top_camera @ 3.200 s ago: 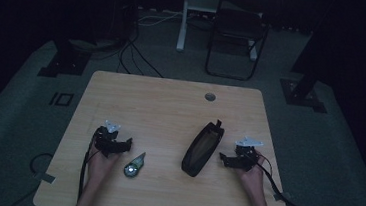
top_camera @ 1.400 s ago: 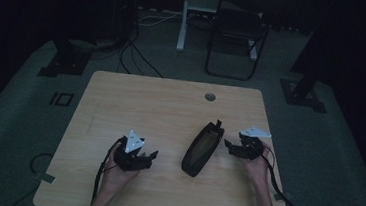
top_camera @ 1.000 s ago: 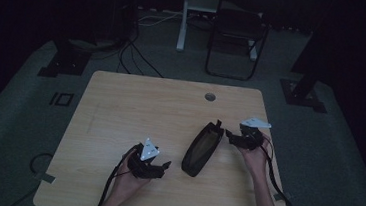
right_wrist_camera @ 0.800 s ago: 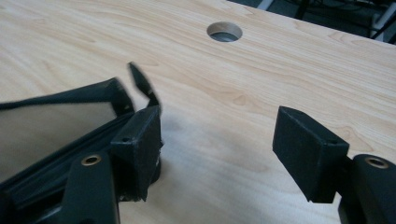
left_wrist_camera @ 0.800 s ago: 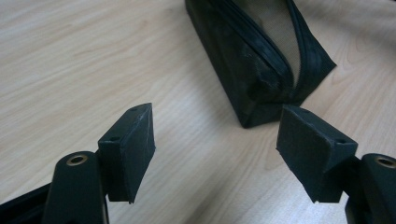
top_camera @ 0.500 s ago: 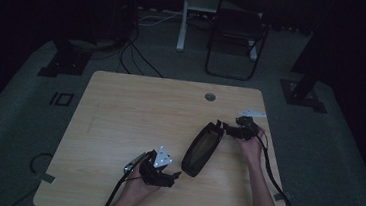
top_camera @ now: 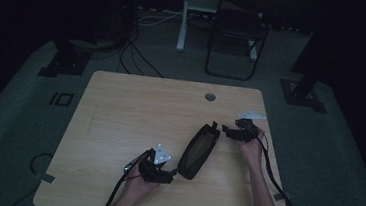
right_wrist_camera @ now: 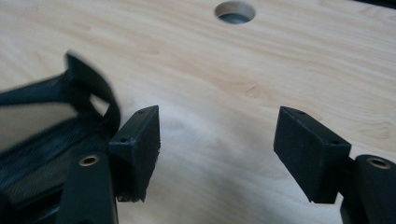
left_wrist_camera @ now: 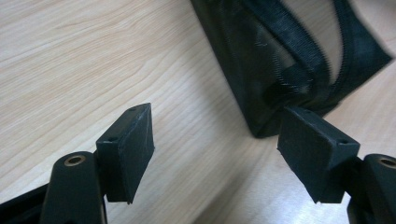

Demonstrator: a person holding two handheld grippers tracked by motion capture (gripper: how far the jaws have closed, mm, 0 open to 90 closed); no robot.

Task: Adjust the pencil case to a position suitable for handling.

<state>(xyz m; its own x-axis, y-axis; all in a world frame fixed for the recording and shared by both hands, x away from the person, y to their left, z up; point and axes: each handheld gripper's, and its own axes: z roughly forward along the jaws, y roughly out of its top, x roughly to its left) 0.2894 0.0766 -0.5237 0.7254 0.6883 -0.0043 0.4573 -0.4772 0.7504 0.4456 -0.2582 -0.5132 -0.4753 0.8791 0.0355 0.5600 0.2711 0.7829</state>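
I am closing in on the long black mesh zip pouch [top_camera: 198, 150], which lies slantwise on the pale wooden table [top_camera: 135, 109], right of centre in the high view. My left gripper [top_camera: 172, 172] sits at the pouch's near end, low in the frame; my right gripper [top_camera: 225, 130] sits at its far end, just beside the small black tab [top_camera: 213, 125] that sticks up there.

Both pairs of jaws stand wide apart and hold nothing. In the left gripper view the pouch's zipped end [left_wrist_camera: 299, 88] lies at the upper right, touching or nearly touching my right-hand jaw. In the right gripper view the pouch's strap loop [right_wrist_camera: 88, 88] arcs up at the left, beside my left-hand jaw, with bare table between the pads.

I judge this to be the approach, before any grip. Next, each gripper needs to slide sideways so that fabric comes between the pads, then close.

The room is dim. I cannot make out the zip pull, nor what is inside the pouch, and the strap is blurred.
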